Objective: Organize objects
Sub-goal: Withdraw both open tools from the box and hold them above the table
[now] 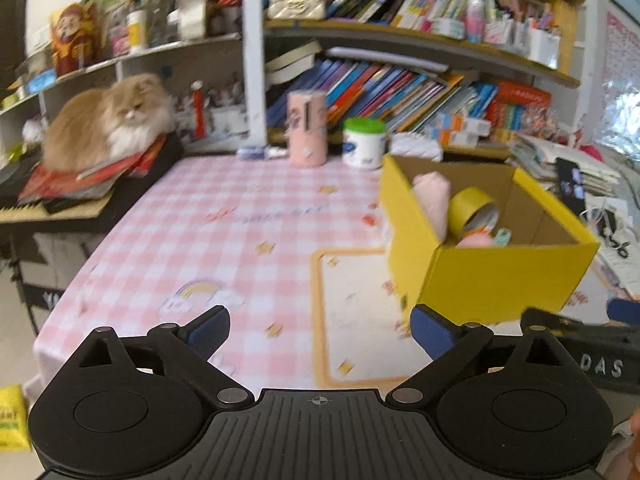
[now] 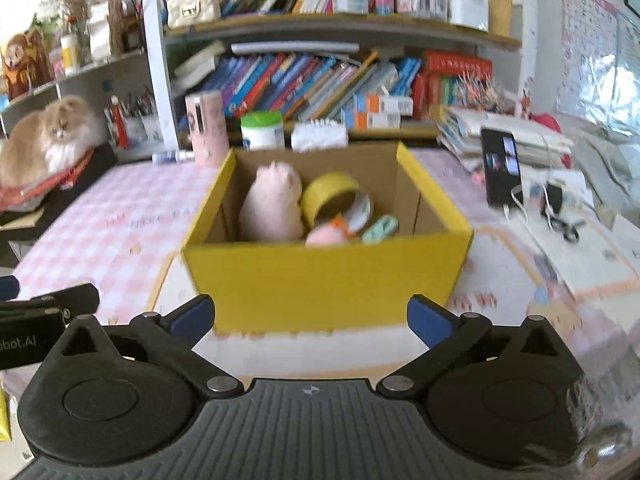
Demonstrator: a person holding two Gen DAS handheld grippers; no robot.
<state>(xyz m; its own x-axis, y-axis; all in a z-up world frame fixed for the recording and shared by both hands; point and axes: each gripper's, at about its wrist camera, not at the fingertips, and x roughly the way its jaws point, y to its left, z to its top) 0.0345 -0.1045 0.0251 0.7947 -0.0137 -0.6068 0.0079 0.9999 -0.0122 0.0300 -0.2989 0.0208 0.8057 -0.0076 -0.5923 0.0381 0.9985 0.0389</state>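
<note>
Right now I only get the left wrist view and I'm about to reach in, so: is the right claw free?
Observer: Yes, the right claw is open and empty, facing the box.
Operator: Anything in the box I can't make out?
Observer: A small pink thing with an orange bit on it, beside the plush.
Operator: And right of the box?
Observer: A white cable hangs from the phone.

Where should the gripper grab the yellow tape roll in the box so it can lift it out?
Probably by the ring's wall, from above. The yellow tape roll leans tilted on the pink plush toy inside the yellow box, its hole facing forward. One jaw could slip into the hole, the other outside. The box walls block any sideways approach.
</note>
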